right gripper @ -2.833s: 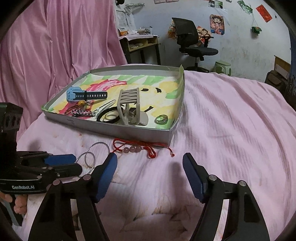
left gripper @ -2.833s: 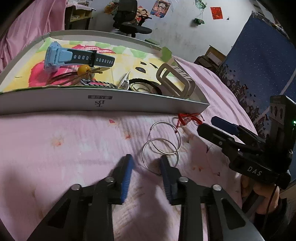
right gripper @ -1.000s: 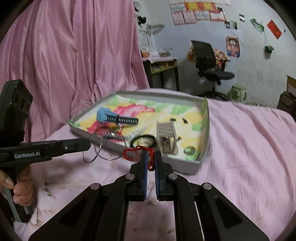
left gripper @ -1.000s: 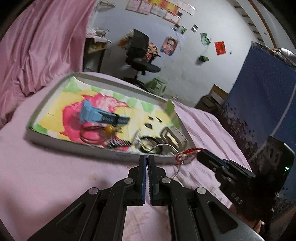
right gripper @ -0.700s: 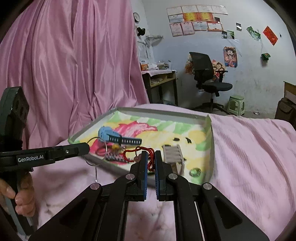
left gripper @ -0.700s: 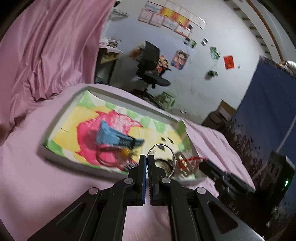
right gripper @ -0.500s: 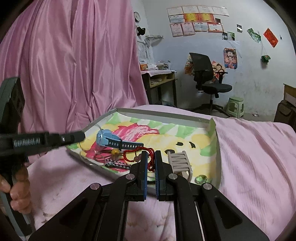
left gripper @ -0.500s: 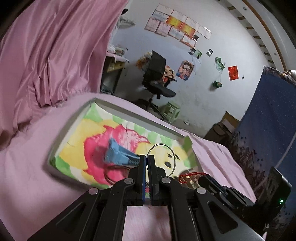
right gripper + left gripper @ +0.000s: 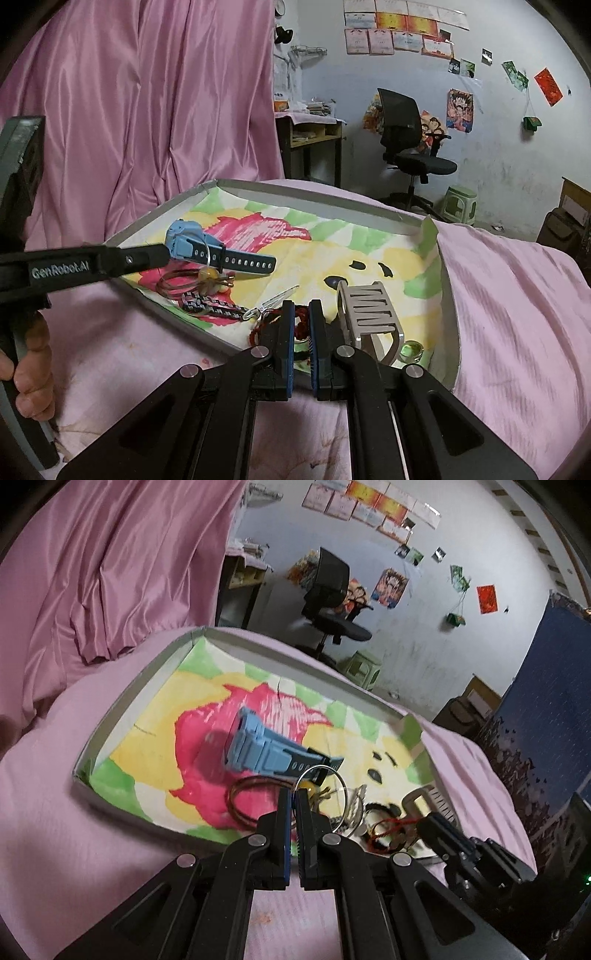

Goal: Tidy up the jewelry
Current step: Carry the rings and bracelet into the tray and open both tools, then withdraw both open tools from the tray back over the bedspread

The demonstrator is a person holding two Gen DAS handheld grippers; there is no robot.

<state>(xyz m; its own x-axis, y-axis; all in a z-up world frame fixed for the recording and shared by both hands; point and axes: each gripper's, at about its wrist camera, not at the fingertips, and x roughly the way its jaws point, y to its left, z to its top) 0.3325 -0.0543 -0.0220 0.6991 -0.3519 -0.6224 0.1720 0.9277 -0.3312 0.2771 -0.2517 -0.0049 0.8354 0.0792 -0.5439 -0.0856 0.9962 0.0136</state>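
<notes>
My left gripper [image 9: 293, 794] is shut on thin silver hoop rings [image 9: 341, 782] and holds them above the near part of the grey tray [image 9: 122, 698]. It also shows in the right wrist view [image 9: 162, 254], with the hoops [image 9: 209, 254] hanging by the blue watch [image 9: 192, 245]. My right gripper [image 9: 302, 310] is shut on a red beaded cord bracelet [image 9: 301, 321] over the tray's near edge [image 9: 207, 332]. In the left wrist view the bracelet [image 9: 388, 829] dangles from the right gripper [image 9: 424, 821].
The tray holds a blue watch [image 9: 258, 749], brown cord loops with a yellow bead [image 9: 195, 282], a braided band [image 9: 214, 310], a hair clip [image 9: 277, 297], a beige comb clip [image 9: 369, 314] and a green ring [image 9: 412, 350]. Pink bedding [image 9: 517, 314] surrounds it; a pink curtain [image 9: 147, 110] hangs behind.
Both grippers closed on their pieces, lifted them off the bed and carried them over the tray. Over the last half second both moved further in and lower over the tray.
</notes>
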